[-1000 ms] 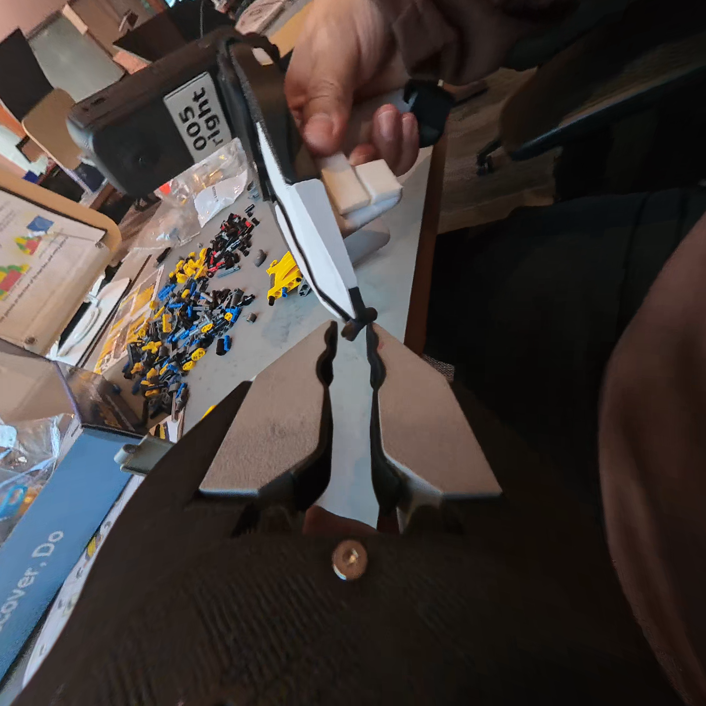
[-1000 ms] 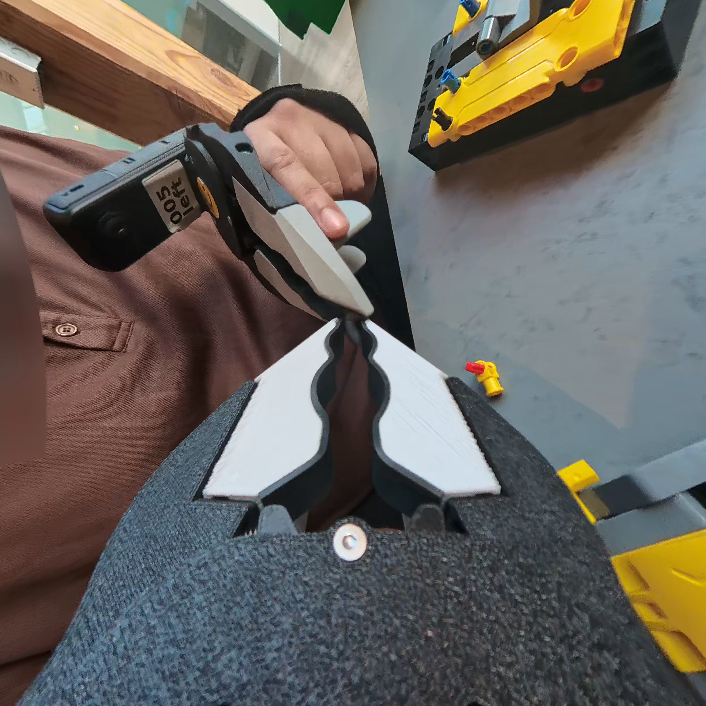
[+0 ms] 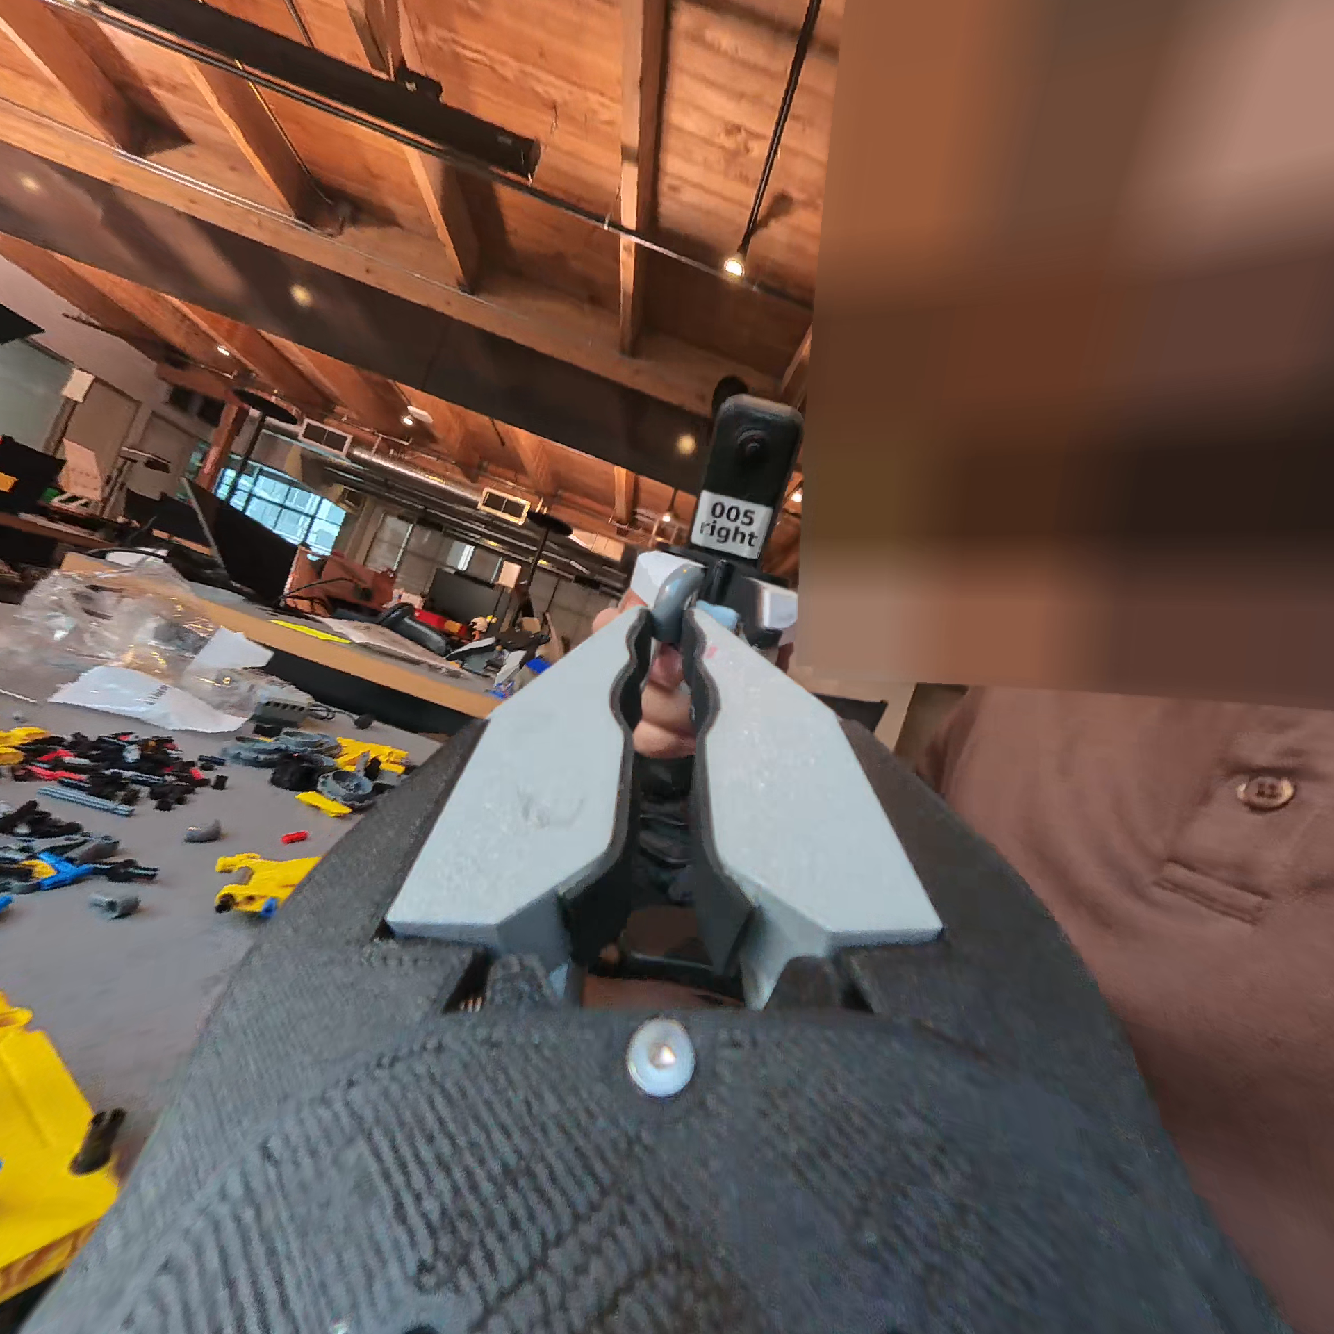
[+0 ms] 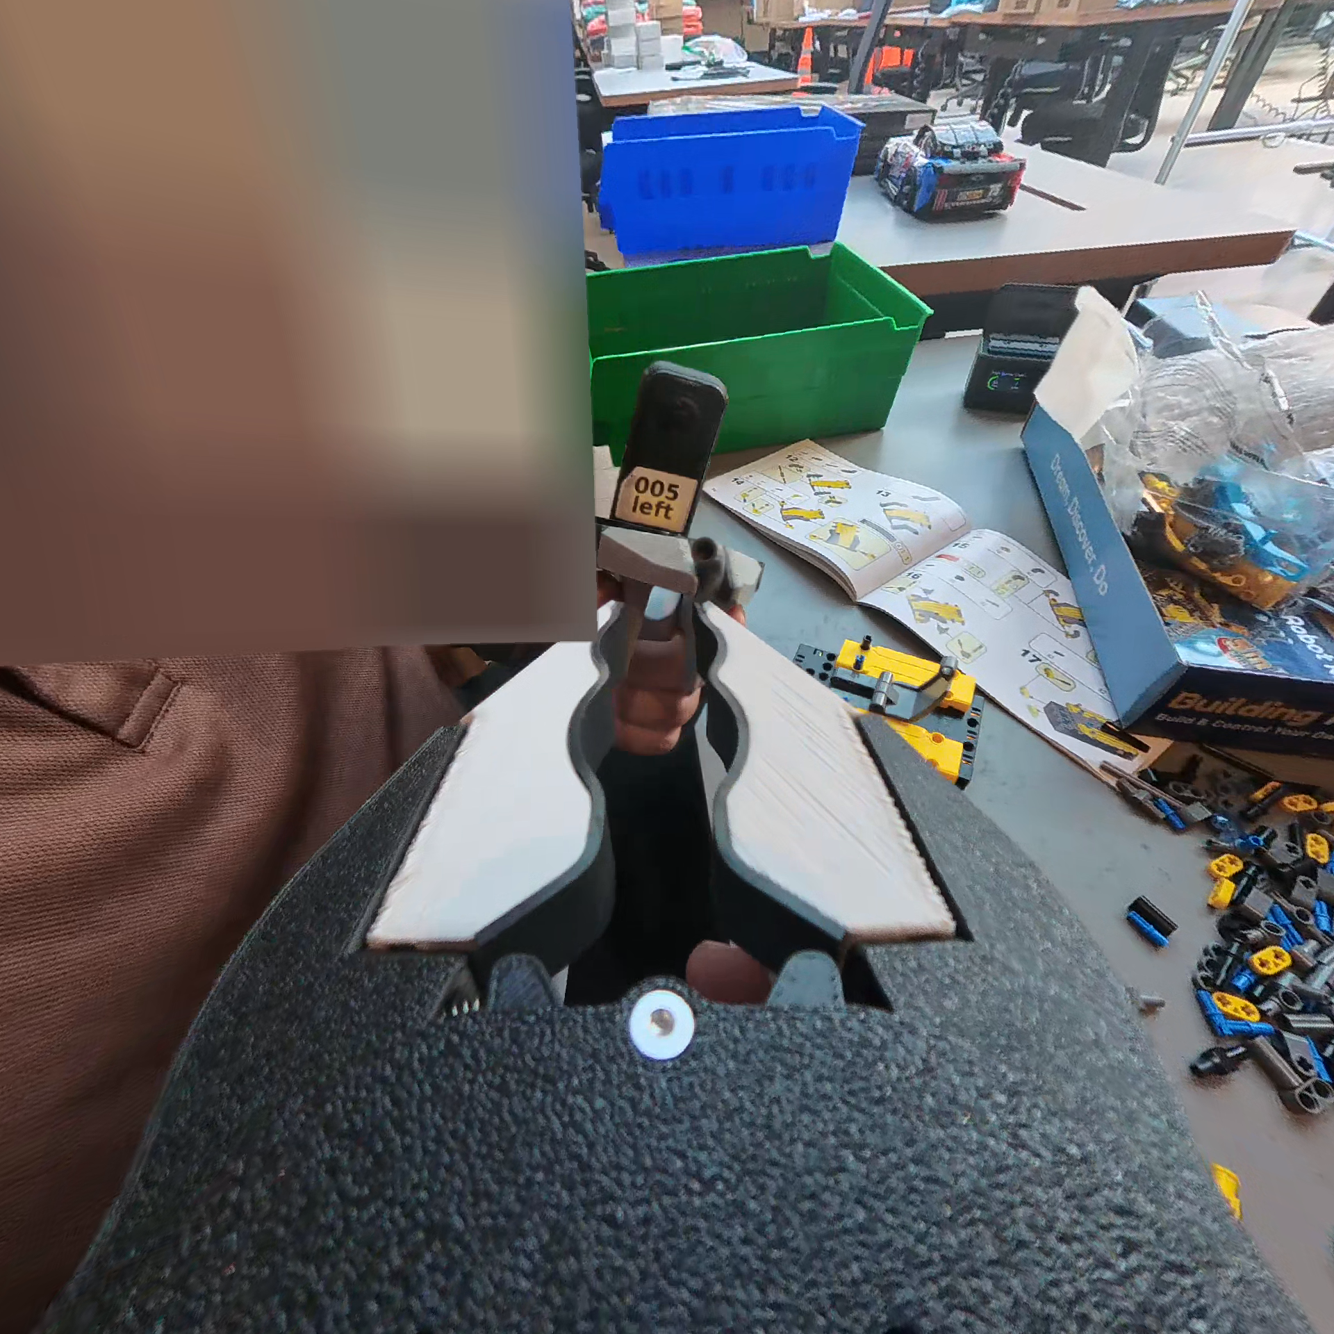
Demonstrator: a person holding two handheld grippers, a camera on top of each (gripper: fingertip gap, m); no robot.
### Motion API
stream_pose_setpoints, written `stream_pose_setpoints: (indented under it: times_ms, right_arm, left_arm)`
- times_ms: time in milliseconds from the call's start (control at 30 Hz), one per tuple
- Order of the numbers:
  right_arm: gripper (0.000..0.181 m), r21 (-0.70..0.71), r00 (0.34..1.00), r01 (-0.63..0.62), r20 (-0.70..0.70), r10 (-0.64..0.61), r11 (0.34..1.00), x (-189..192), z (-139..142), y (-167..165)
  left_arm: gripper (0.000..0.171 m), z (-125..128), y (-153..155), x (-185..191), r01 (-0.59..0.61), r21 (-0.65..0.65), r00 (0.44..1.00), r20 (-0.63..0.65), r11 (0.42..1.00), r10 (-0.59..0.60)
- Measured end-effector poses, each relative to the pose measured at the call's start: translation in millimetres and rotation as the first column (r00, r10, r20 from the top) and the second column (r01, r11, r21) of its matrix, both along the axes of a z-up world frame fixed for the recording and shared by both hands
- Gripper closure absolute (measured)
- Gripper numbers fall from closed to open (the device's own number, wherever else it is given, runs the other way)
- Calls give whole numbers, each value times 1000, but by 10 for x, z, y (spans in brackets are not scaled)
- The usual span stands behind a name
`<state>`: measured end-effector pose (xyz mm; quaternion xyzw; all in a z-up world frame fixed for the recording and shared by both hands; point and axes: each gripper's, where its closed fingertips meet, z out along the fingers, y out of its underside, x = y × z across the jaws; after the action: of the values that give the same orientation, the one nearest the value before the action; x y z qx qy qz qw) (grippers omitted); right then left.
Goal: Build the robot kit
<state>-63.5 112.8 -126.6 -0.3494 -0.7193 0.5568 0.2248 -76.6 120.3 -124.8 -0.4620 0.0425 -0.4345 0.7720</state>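
grey worktop strewn with bricks; left gripper nipped shut on small grey curved piece, raised off its near edge; right gripper tips nearly closed, touching same piece, apparently steadying it.

I am seeing a grey table lying under everything. A green bin is sitting at its far side, an open instruction booklet nearer, a blue box lying to the right, and loose building pieces spreading near right.
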Motion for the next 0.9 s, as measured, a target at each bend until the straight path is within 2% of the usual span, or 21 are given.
stream_pose_setpoints:
  times_ms: [100,400,633,800,900]
  right_arm:
    - [163,20,999,34,10,-34,999,-49,-9,-3]
    - [165,-16,998,54,11,-54,998,-123,54,20]
    - [165,-15,999,43,6,-42,999,-200,105,-60]
    - [164,-1,999,39,20,-39,999,-241,99,-85]
    - [172,51,996,72,55,-75,996,-269,-25,-2]
  left_arm:
    - [166,18,-14,-15,33,3,998,56,999,-33]
    - [166,-16,-8,-23,62,-10,995,82,998,-61]
    - [166,60,-89,-86,178,45,953,242,983,-183]
    - [166,15,-57,-1,176,8,969,177,984,-174]
    - [166,-91,56,45,105,-85,994,49,991,-101]
